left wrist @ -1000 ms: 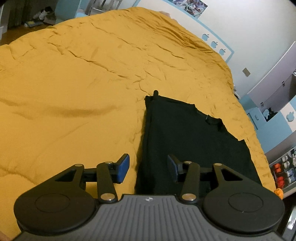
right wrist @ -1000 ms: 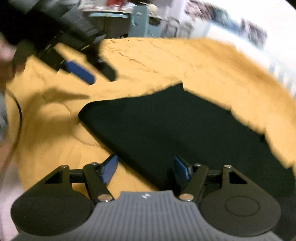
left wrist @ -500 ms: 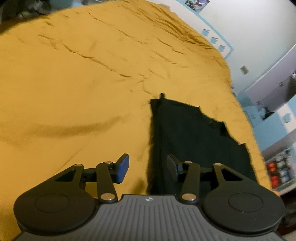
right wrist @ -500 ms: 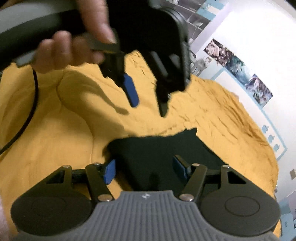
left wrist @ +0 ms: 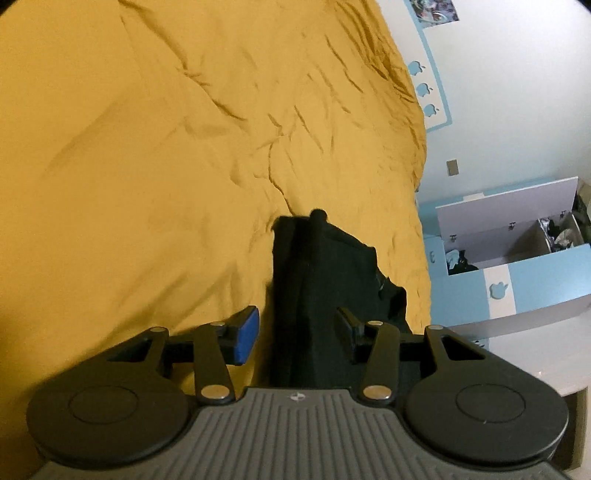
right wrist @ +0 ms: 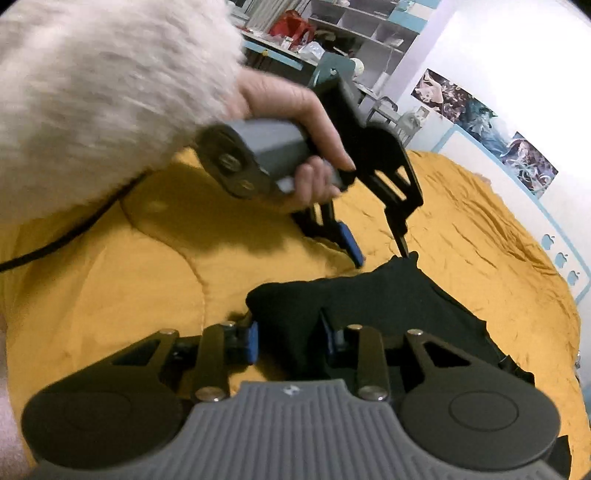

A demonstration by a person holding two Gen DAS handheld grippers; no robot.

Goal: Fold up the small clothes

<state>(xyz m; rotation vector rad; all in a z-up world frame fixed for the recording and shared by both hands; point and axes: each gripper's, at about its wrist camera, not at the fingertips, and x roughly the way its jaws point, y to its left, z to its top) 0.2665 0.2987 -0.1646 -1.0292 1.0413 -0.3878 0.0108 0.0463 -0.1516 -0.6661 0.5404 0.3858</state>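
A black garment lies folded lengthwise on the yellow bedspread. My left gripper is open and straddles the garment's near left edge. In the right wrist view the garment bunches up between the fingers of my right gripper, whose jaws are narrowed around a corner of the cloth. The left gripper also shows there, open, its tips at the garment's far corner, held by a hand in a fluffy white sleeve.
The bed's right edge drops off to a blue-and-white drawer unit with an open drawer. A white wall with posters stands behind the bed. Shelves with clutter are at the far end. A black cable trails over the bedspread.
Both grippers have come down to the garment's near end. My right gripper has narrowed around a bunched corner of the black cloth. The left gripper has moved to the adjacent corner, still open.
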